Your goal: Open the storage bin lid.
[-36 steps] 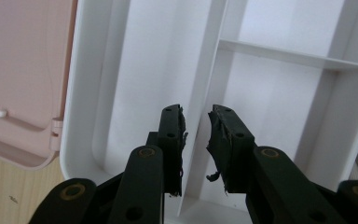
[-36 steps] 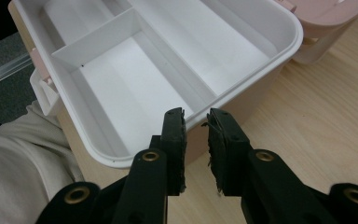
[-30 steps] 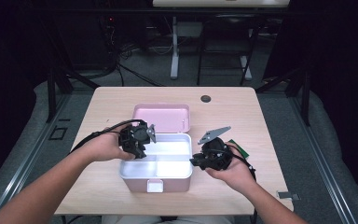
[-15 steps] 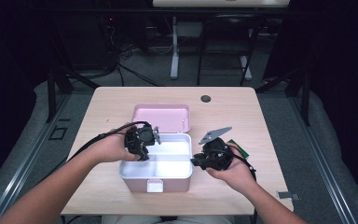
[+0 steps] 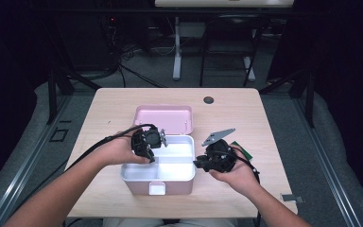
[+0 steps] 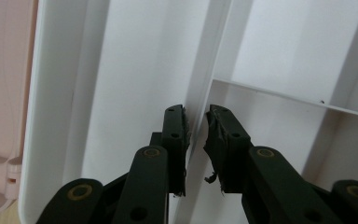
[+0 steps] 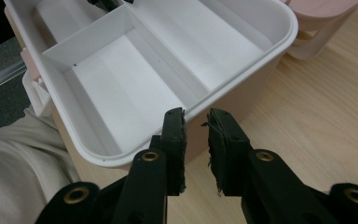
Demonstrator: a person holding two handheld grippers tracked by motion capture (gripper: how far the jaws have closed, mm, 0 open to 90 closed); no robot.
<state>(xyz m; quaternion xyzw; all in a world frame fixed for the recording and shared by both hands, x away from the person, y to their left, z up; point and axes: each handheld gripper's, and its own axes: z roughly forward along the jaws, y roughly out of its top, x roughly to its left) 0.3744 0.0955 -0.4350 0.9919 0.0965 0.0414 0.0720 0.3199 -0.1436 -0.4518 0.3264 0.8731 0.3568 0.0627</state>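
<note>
Since a second ago the left gripper (image 5: 147, 144) has edged a little to the right, further over the near-left part of the white box (image 5: 182, 176), and its jaws have just been closing, with the thin white divider (image 6: 200, 100) standing between them. From the left gripper view the two black pads sit on either side of that divider wall; the left pad looks close against it, while a sliver of gap seems to remain at the right pad, though the angle is too steep to say for sure whether they press on it. Across the box, the right gripper (image 5: 207, 163) has kept its place at the right rim, and the right gripper view shows its jaws straddling the box's white wall (image 7: 242, 84), one pad inside the compartment and one outside against the pinkish outer side, a narrow space between the pads; whether they actually pinch the wall I cannot tell. White and open, the box sits near the front middle of the wooden table (image 5: 246, 111), with three empty compartments inside and a small latch on its near face. Its pink lid (image 5: 163, 117) lies just behind it, toward the far side. A small dark round disc (image 5: 209, 100) rests well apart on the far right of the tabletop.
</note>
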